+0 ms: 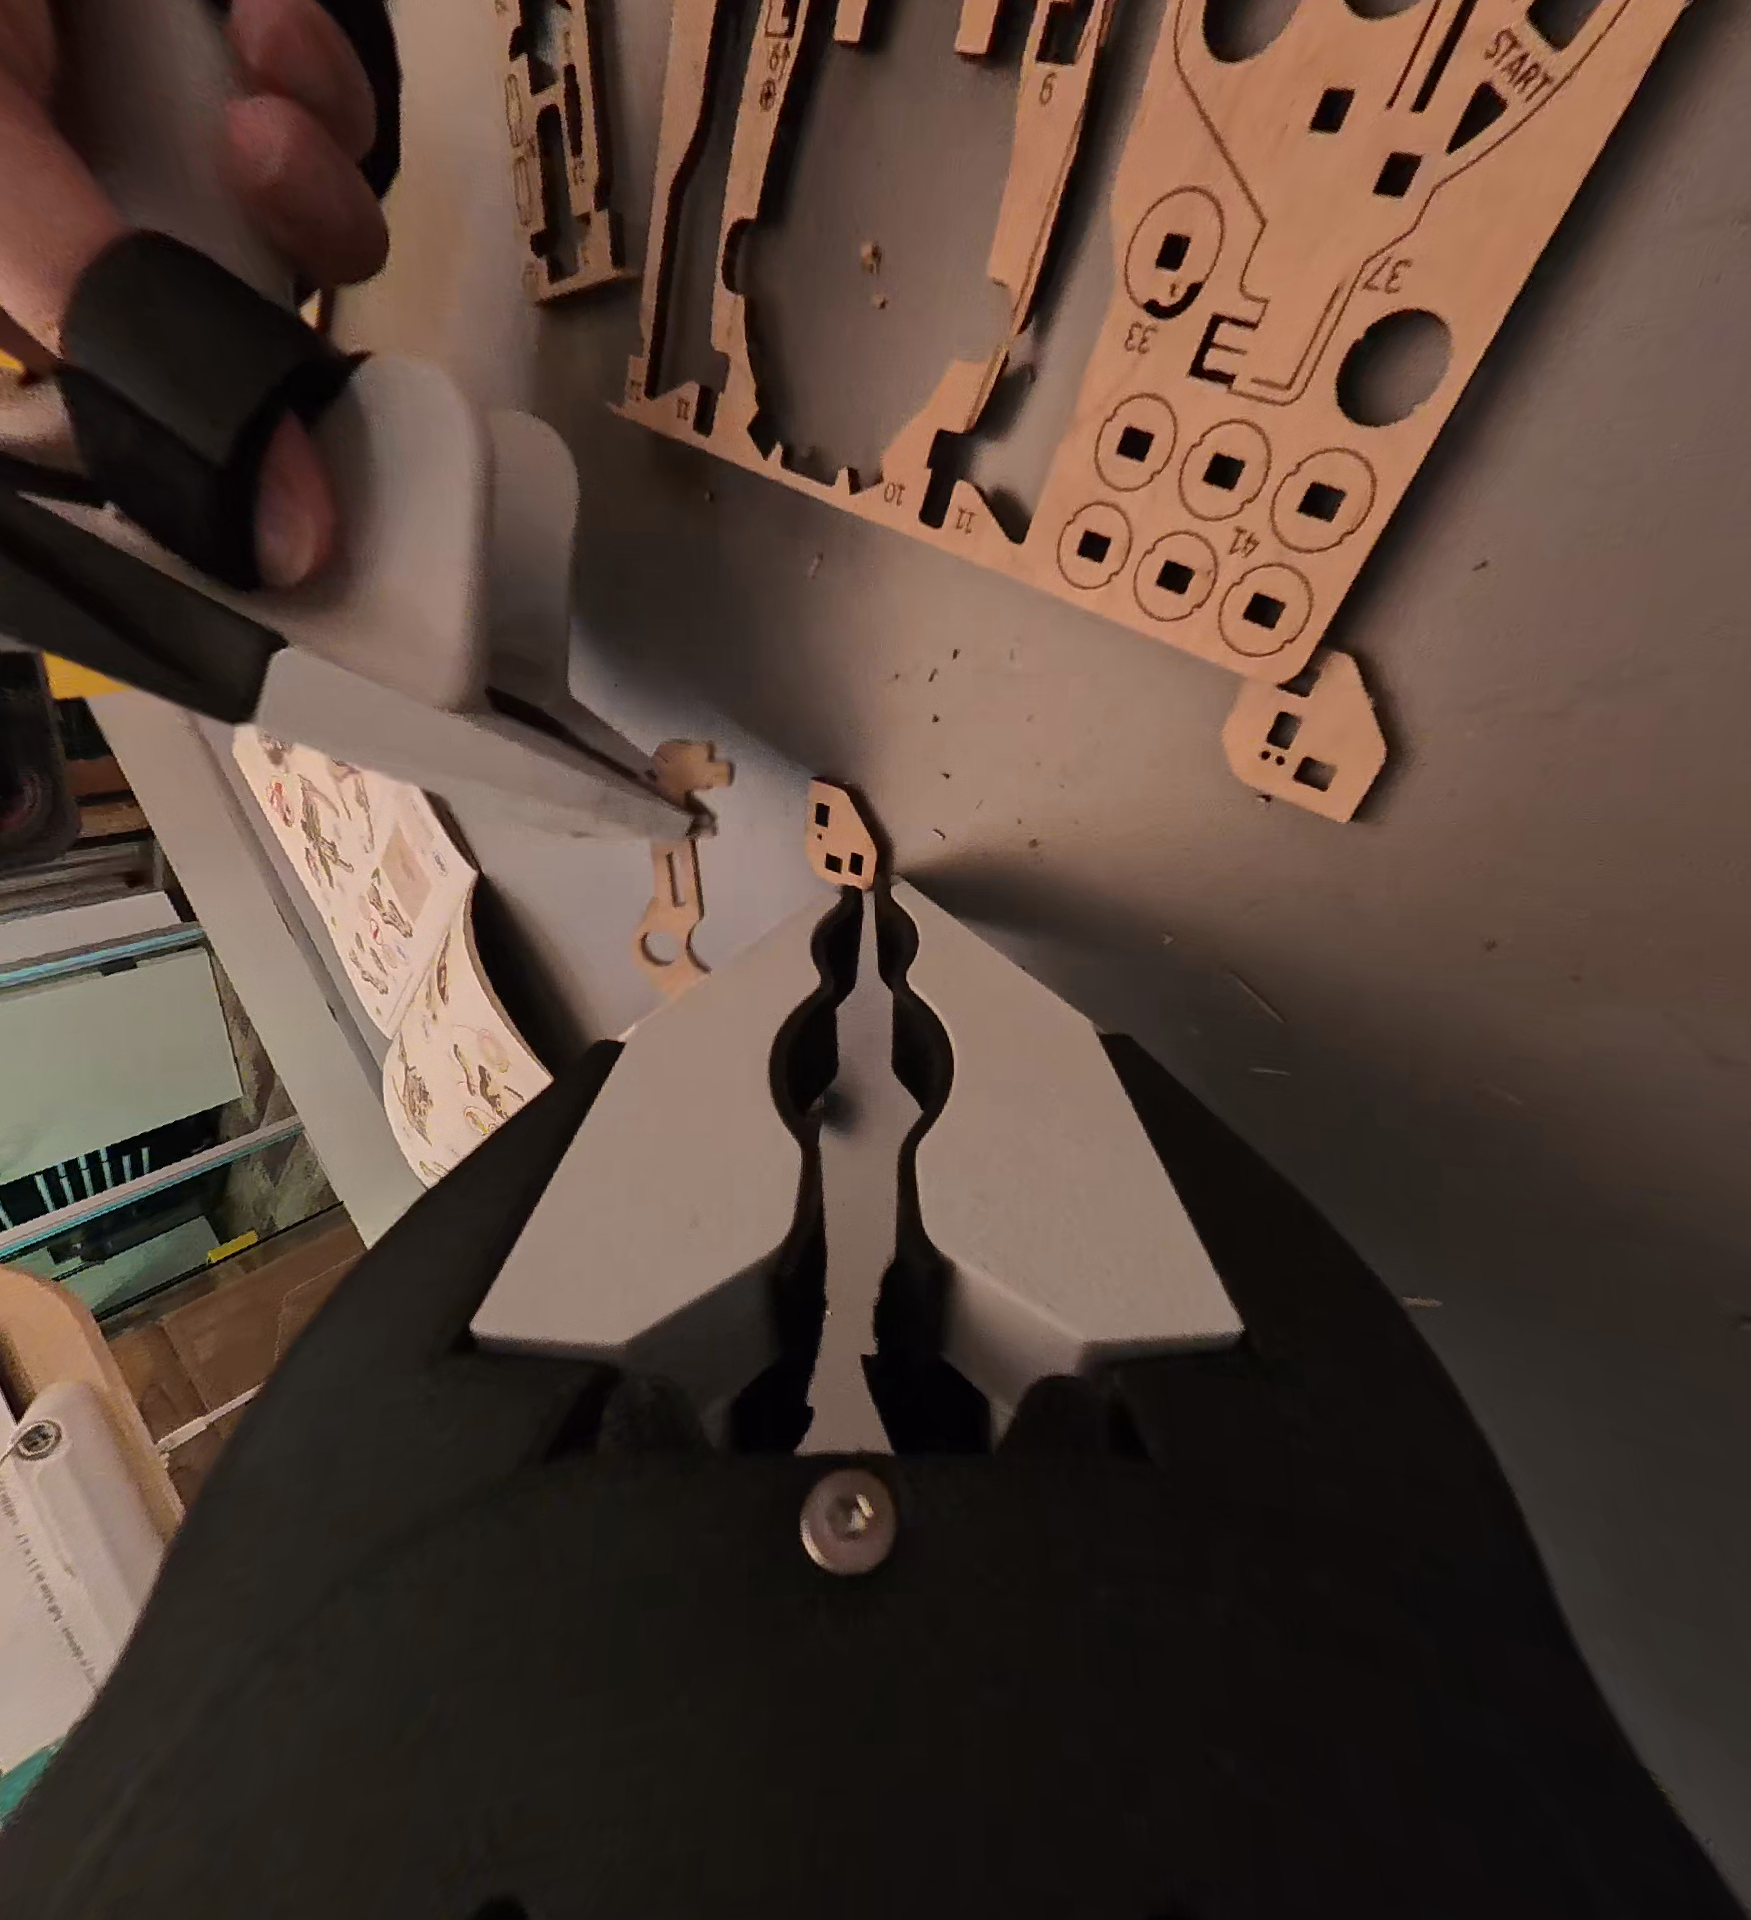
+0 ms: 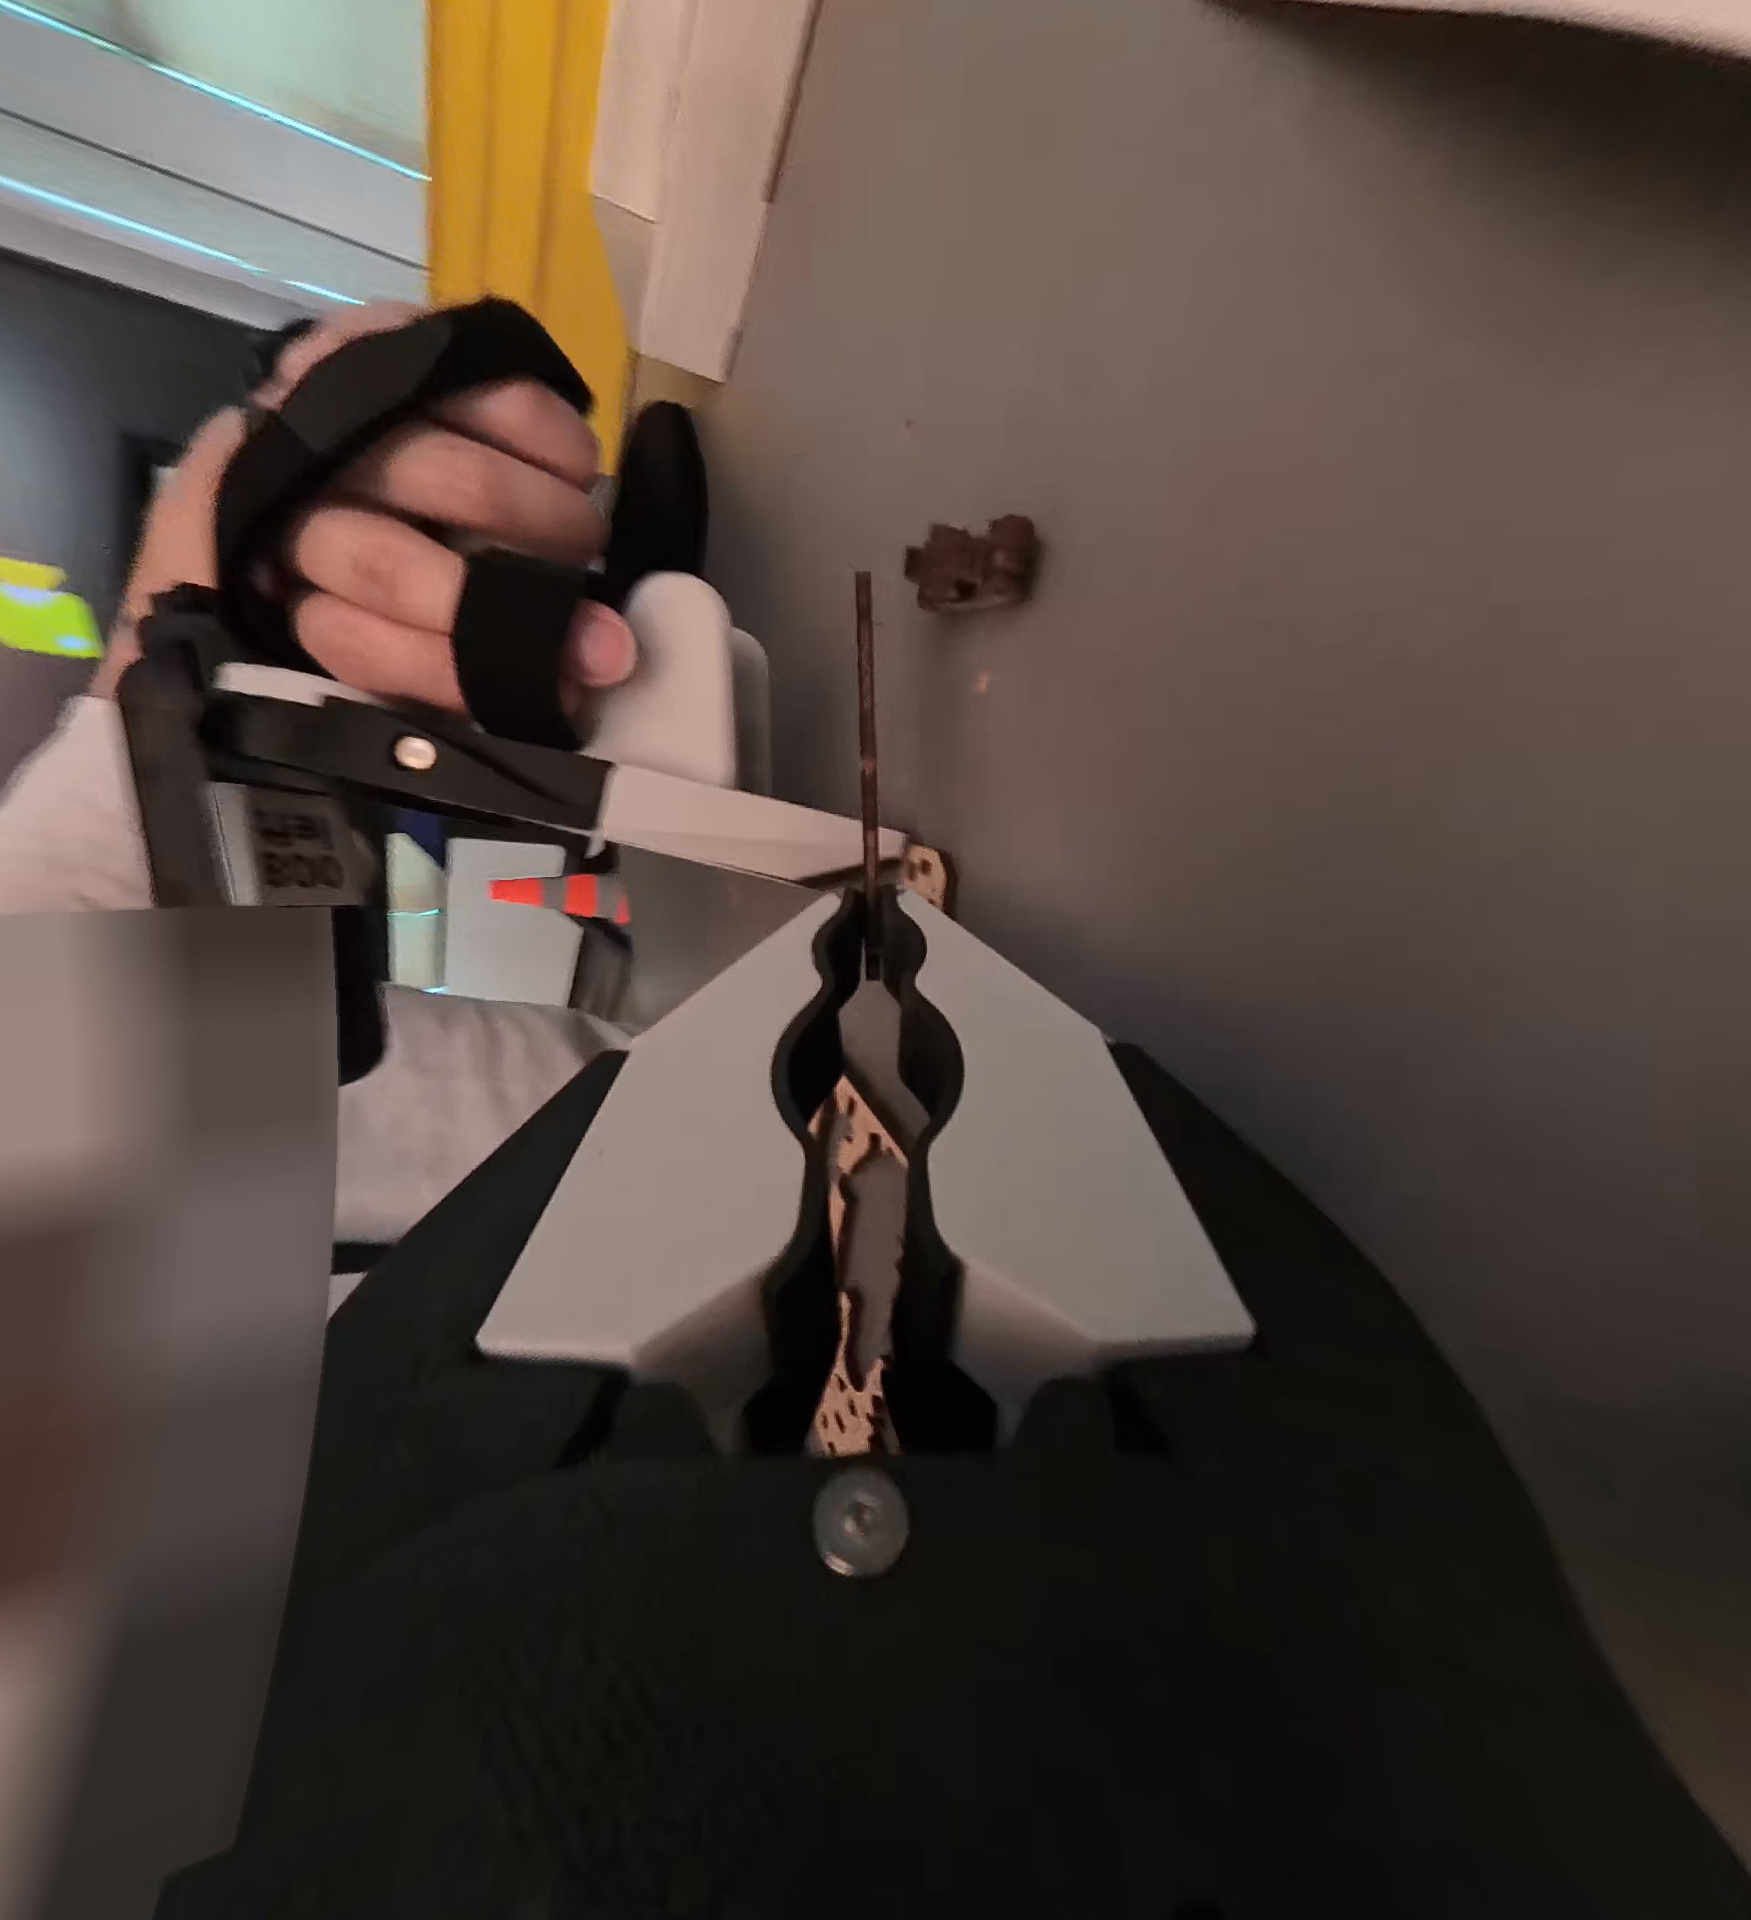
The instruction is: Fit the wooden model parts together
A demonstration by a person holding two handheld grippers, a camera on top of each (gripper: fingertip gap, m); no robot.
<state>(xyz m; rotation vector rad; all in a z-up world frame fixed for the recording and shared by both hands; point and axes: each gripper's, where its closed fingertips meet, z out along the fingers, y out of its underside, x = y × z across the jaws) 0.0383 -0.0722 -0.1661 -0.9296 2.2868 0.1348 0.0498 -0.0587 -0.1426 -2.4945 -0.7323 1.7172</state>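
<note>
Left gripper point(image 1: 866, 891) jaws pinch a small slotted wooden plate point(image 1: 843, 836); just beside that plate, right gripper point(image 1: 689, 821) jaws pinch a notched wooden strip point(image 1: 689, 774) above the grey counter point(image 1: 1473, 987).

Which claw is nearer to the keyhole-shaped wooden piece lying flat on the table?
Right. The right claw hangs just above the keyhole piece; the left claw sits beside it, slightly farther off.

Each gripper point(image 1: 866, 894) has a black body, grey wavy-edged fingers point(image 1: 684, 1122), one silver screw point(image 1: 847, 1524); hand point(image 2: 414, 551) wears black straps.
</note>
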